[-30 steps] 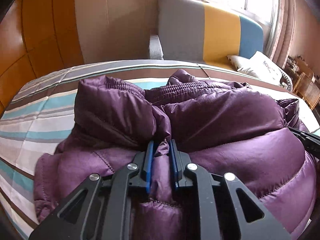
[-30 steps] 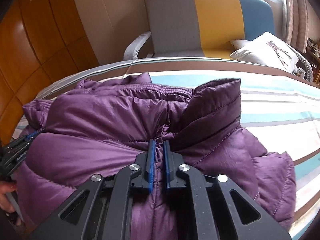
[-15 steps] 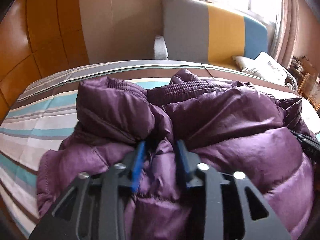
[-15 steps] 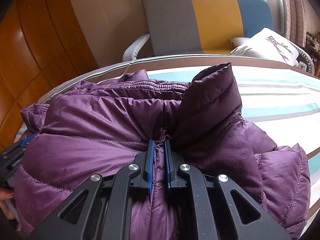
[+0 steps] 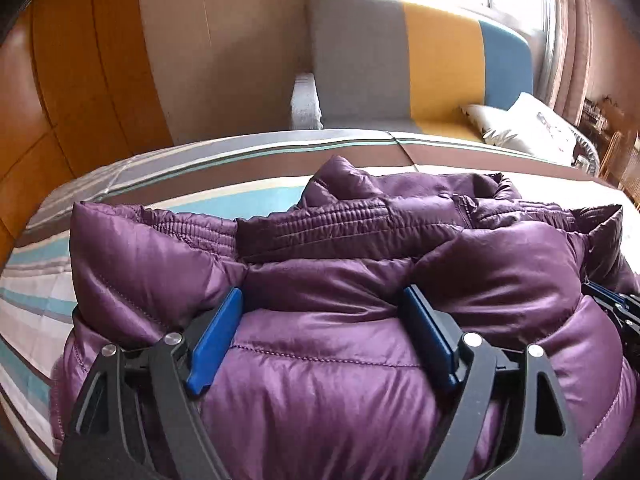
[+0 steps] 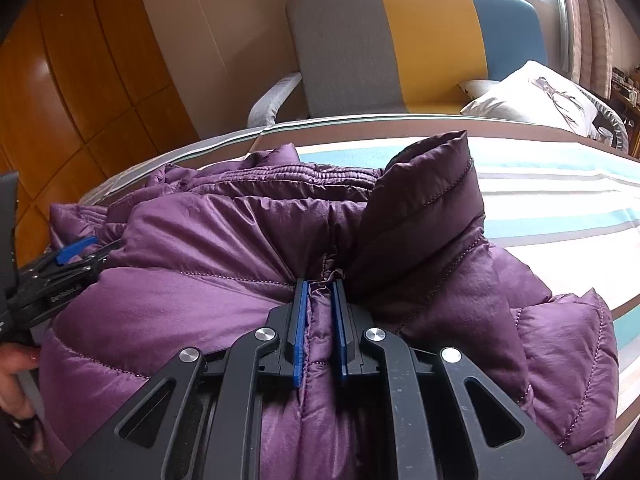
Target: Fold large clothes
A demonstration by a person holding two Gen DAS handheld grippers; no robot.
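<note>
Striped bed (image 5: 132, 172) carries folded purple down jacket (image 5: 340, 360): left hand-held gripper (image 5: 328, 332) wide open, holding nothing, right hand-held gripper (image 6: 320, 316) pinching a fold; likely next: right lets go.

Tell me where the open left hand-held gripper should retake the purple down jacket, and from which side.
Grip the raised quilted ridge of the purple down jacket between the left hand-held gripper fingers, coming from the near edge. It bulges upward there, and the right hand-held gripper already pinches a similar fold.
</note>
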